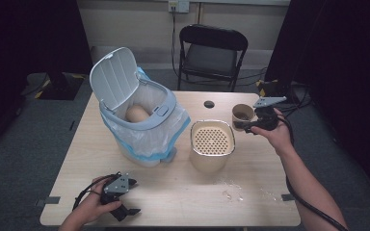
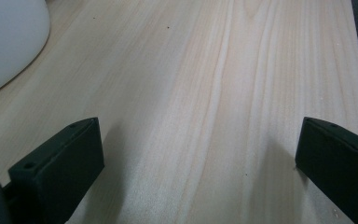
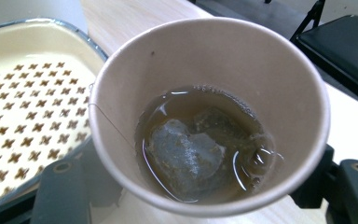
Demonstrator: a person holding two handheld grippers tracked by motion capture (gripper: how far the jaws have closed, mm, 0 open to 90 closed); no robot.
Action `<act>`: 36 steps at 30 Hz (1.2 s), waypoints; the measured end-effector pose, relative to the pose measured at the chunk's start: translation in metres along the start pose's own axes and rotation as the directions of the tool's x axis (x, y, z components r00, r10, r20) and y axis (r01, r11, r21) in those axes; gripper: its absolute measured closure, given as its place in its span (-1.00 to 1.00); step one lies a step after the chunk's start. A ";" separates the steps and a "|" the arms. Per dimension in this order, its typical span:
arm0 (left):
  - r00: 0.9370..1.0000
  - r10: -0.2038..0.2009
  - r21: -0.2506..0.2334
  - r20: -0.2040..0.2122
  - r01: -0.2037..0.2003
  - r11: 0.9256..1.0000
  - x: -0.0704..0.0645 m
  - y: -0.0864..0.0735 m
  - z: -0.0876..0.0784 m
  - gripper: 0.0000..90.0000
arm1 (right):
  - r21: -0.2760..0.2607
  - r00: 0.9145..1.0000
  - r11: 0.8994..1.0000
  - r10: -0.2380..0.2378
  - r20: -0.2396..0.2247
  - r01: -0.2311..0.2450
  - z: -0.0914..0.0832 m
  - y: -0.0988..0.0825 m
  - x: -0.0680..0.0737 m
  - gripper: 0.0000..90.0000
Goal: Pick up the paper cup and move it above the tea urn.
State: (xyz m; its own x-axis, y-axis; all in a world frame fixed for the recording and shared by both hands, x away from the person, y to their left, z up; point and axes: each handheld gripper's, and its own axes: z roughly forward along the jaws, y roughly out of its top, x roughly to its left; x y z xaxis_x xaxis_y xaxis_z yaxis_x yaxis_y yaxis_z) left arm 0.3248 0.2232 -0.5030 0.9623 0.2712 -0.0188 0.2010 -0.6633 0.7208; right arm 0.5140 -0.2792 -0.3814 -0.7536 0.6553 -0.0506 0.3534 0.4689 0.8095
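One thin paper cup (image 3: 209, 116) of tea, held above the bench's far right by the clenched right gripper (image 1: 251, 126): soft-walled, spillable; grip gently mid-wall. Left gripper (image 1: 127, 196) released.

The pale wooden surface (image 1: 173, 192) carries a white bin (image 1: 142, 127) lined with a clear bag at about ten o'clock, its lid tipped up. Just right of centre stands a cream container (image 1: 212, 149) topped by a perforated strainer. A dark round hole (image 1: 209, 104) sits at twelve o'clock. Small wet spots (image 1: 233, 190) glisten at five o'clock, near the front edge.
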 end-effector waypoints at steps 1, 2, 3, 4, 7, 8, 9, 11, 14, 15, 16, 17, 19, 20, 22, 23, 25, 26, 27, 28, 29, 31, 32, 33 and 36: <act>1.000 -0.001 0.001 0.002 0.001 1.000 0.000 0.000 0.000 -0.99 | -0.004 1.000 1.000 -0.001 0.003 0.001 0.001 0.001 0.001 -0.37; 1.000 0.000 0.000 -0.001 0.000 1.000 0.000 0.000 0.000 -0.99 | -0.012 1.000 1.000 -0.013 0.008 0.013 0.004 0.004 0.002 -0.37; 1.000 0.000 0.000 0.000 0.000 1.000 0.000 0.000 0.000 -0.99 | -0.015 1.000 1.000 -0.020 0.015 0.020 0.005 0.005 0.003 -0.37; 1.000 0.001 0.001 0.000 -0.001 1.000 0.000 0.000 0.000 -1.00 | -0.019 0.999 0.999 -0.028 0.017 0.028 0.006 0.006 0.003 -0.37; 1.000 0.004 0.008 -0.004 -0.004 1.000 0.000 0.000 0.000 -1.00 | -0.035 0.998 0.998 -0.051 0.039 0.052 0.007 0.011 0.006 -0.37; 1.000 0.004 0.008 -0.004 -0.004 1.000 0.000 0.000 0.000 -1.00 | -0.035 0.998 0.998 -0.051 0.039 0.052 0.007 0.011 0.006 -0.37; 1.000 0.004 0.008 -0.004 -0.004 1.000 0.000 0.000 0.000 -1.00 | -0.057 0.996 0.995 -0.074 0.055 0.077 0.008 0.013 0.008 -0.37; 1.000 0.004 0.008 -0.004 -0.004 1.000 0.000 0.000 0.000 -1.00 | -0.063 0.995 0.994 -0.083 0.062 0.087 0.007 0.014 0.008 -0.37; 1.000 0.003 0.008 -0.004 -0.003 1.000 0.000 0.000 0.000 -1.00 | -0.087 0.988 0.986 -0.134 0.082 0.141 0.005 0.021 0.012 -0.36; 1.000 0.004 0.008 -0.004 -0.004 1.000 0.000 0.000 0.000 -1.00 | -0.093 0.985 0.983 -0.150 0.087 0.158 0.005 0.022 0.013 -0.36; 1.000 0.003 0.008 -0.004 -0.003 1.000 0.000 0.000 0.000 -1.00 | -0.093 0.985 0.983 -0.150 0.087 0.158 0.005 0.022 0.013 -0.36; 1.000 0.004 0.011 -0.001 -0.004 1.000 0.000 0.000 0.000 -1.00 | -0.094 0.976 0.975 -0.192 0.103 0.202 0.003 0.025 0.016 -0.36; 1.000 0.004 0.011 -0.001 -0.004 1.000 0.000 0.000 0.000 -1.00 | -0.084 0.963 0.964 -0.240 0.124 0.252 0.002 0.028 0.020 -0.36; 1.000 0.004 0.009 -0.004 -0.004 1.000 0.000 0.000 0.000 -1.00 | -0.079 0.956 0.959 -0.259 0.135 0.271 0.002 0.029 0.023 -0.36; 1.000 0.004 0.011 -0.001 -0.004 1.000 0.000 0.000 0.000 -1.00 | -0.074 0.949 0.953 -0.281 0.143 0.293 0.002 0.030 0.025 -0.36; 1.000 0.004 0.011 -0.001 -0.004 1.000 0.000 0.000 0.000 -1.00 | -0.046 0.928 0.938 -0.330 0.173 0.343 0.001 0.033 0.031 -0.36; 1.000 0.004 0.012 -0.001 -0.004 1.000 0.000 0.001 0.000 -1.00 | -0.040 0.923 0.935 -0.341 0.177 0.353 0.001 0.033 0.032 -0.36; 1.000 0.004 0.011 -0.001 -0.004 1.000 0.000 0.000 0.000 -1.00 | -0.031 0.915 0.928 -0.361 0.182 0.372 0.000 0.035 0.035 -0.36; 1.000 0.004 0.011 -0.001 -0.004 1.000 0.000 0.001 0.000 -1.00 | -0.020 0.905 0.921 -0.379 0.195 0.390 0.000 0.036 0.037 -0.36; 1.000 0.004 0.011 -0.001 -0.004 1.000 0.000 0.000 0.000 -1.00 | -0.016 0.900 0.917 -0.387 0.199 0.397 0.000 0.037 0.039 -0.35; 1.000 0.004 0.010 -0.004 -0.004 1.000 0.000 0.000 0.000 -1.00 | -0.017 0.897 0.914 -0.395 0.199 0.406 -0.001 0.038 0.040 -0.35; 1.000 0.005 0.012 -0.001 -0.005 1.000 0.000 0.001 0.000 -1.00 | -0.003 0.871 0.894 -0.436 0.226 0.448 -0.003 0.041 0.046 -0.35; 1.000 0.005 0.012 -0.001 -0.005 1.000 0.000 0.001 0.000 -1.00 | -0.003 0.871 0.894 -0.436 0.226 0.448 -0.003 0.041 0.046 -0.35; 1.000 0.004 0.011 -0.001 -0.004 1.000 0.000 0.001 0.000 -1.00 | 0.011 0.845 0.875 -0.470 0.254 0.484 -0.004 0.043 0.050 -0.35; 1.000 0.004 0.011 -0.001 -0.004 1.000 0.000 0.001 0.000 -1.00 | 0.028 0.806 0.848 -0.513 0.294 0.529 -0.005 0.045 0.056 -0.34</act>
State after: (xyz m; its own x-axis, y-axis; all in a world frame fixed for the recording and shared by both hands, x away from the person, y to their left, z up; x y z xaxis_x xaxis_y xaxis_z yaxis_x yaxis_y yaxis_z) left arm 0.3248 0.2231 -0.5023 0.9630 0.2692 -0.0149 0.1990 -0.6723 0.7131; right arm 0.4853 -0.2244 -0.3452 -0.6257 0.4625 -0.6281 -0.0837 0.7608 0.6436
